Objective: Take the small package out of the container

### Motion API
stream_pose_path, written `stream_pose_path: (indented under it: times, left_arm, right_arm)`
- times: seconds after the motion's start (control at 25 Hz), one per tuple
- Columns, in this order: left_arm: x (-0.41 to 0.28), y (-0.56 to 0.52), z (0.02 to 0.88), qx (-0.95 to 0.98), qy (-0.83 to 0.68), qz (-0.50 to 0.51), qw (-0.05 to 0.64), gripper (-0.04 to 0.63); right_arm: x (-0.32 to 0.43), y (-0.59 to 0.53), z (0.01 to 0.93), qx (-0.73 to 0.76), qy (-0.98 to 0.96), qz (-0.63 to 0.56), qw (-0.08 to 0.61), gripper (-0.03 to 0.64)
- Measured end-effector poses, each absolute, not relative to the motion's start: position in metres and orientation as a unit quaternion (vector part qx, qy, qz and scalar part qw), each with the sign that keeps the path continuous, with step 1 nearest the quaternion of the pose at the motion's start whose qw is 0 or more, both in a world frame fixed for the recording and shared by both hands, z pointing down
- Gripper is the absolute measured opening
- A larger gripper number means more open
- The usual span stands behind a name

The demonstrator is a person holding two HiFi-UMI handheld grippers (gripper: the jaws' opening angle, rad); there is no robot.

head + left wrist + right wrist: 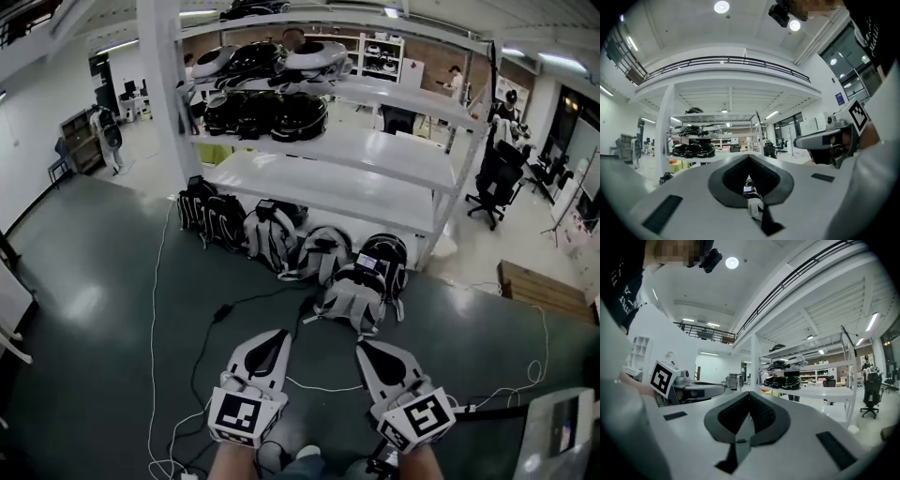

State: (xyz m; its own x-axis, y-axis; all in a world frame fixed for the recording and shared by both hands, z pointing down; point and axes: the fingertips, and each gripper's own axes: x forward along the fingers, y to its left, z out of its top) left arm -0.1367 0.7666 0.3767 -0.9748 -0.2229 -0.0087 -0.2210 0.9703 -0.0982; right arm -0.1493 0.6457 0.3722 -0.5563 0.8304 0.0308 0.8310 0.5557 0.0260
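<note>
Dark green workshop floor [103,281]; white metal shelving rack [356,192] ahead, with grey-and-black backpacks [323,253] slumped at the rack's foot. Left gripper [280,333] and right gripper [362,346] sit side by side, level, short of the rack, pointing at it. Both pairs of fingers are clenched together on nothing. Small package: cannot tell where.

A white shelf rack [375,155] carries dark rounded gear [267,114]. Backpacks [272,239] sit in a row on the grey floor [94,281] at its foot. Thin cables [157,319] trail nearby.
</note>
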Motion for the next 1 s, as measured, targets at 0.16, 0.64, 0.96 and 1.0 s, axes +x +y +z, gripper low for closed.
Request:
stream_pose_path:
  times: [0.16, 0.64, 0.96, 1.0]
  left_arm:
    - [-0.157, 0.722, 0.364, -0.167, 0.984, -0.054, 0.009, 0.012]
    - [-0.215, 0.549, 0.35, -0.275, 0.959, -0.063, 0.025, 0.012]
    - [-0.243, 0.399, 0.347, -0.367, 0.927, -0.071, 0.031, 0.012]
    - [-0.244, 0.38, 0.348, -0.38, 0.921, -0.073, 0.034, 0.012]
  right_arm:
    - [-0.153, 0.603, 0.357, -0.427, -0.904, -0.016, 0.007, 0.025]
    - [-0.183, 0.435, 0.357, -0.317, -0.948, -0.011, 0.013, 0.025]
    - [-0.198, 0.299, 0.356, -0.233, -0.972, 0.0, 0.007, 0.025]
    - [-0.199, 0.282, 0.357, -0.223, -0.975, 0.001, 0.006, 0.026]
